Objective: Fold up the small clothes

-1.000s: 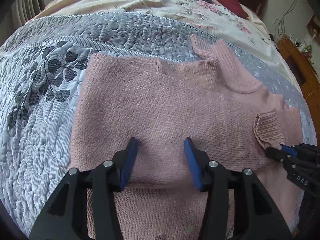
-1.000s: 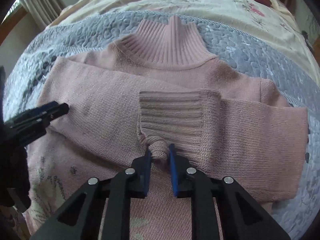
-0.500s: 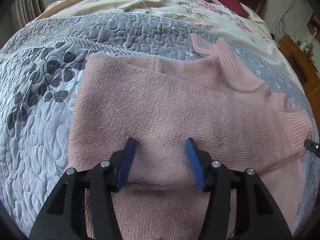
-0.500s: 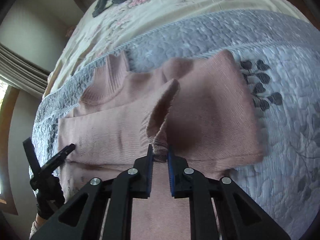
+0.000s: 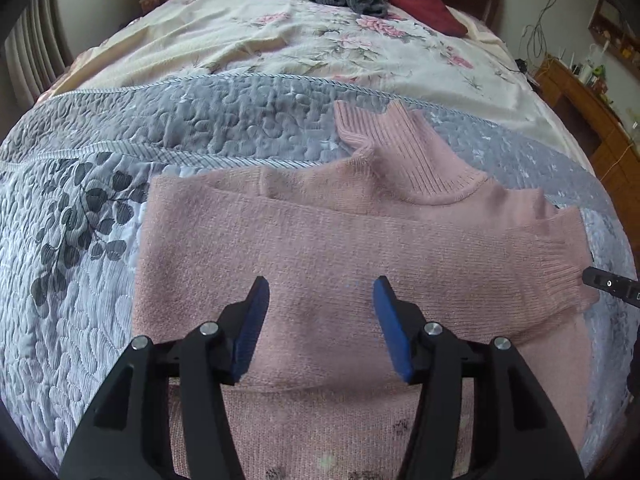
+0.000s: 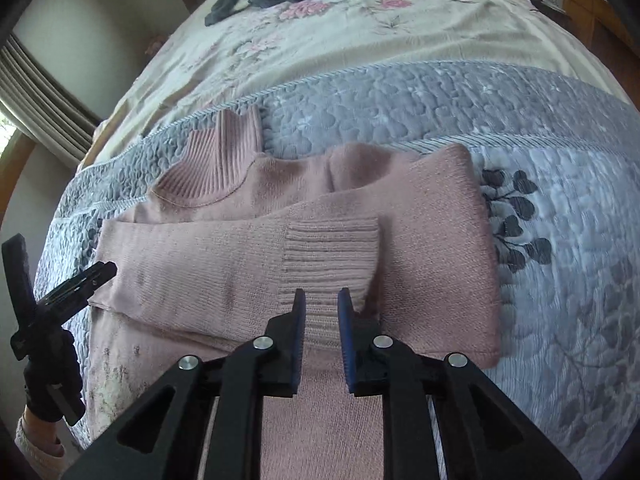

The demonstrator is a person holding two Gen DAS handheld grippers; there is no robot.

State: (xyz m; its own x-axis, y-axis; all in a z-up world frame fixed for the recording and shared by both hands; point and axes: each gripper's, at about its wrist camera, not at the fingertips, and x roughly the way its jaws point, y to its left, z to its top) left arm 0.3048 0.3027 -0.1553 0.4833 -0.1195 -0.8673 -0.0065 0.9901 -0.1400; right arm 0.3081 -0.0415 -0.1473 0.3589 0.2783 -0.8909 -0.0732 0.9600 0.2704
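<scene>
Pink sweater (image 5: 320, 248) lies flat on the grey quilt (image 5: 80, 264), its bottom edge cut off from sight. Left gripper (image 5: 320, 304) hovers wide open. Right gripper (image 6: 322, 304) is slightly parted around the cuff (image 6: 332, 256); any squeeze is hard to tell.

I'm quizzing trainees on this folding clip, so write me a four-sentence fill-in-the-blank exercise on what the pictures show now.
1. The pink sweater lies on a grey quilted ____.
2. A sleeve is folded across the sweater's ____.
3. The left tongs are ____ and hold nothing.
4. The ribbed ____ of the sleeve lies just ahead of the right tongs, which stand slightly parted around it.

Missing words: bedspread; body; open; cuff
</scene>
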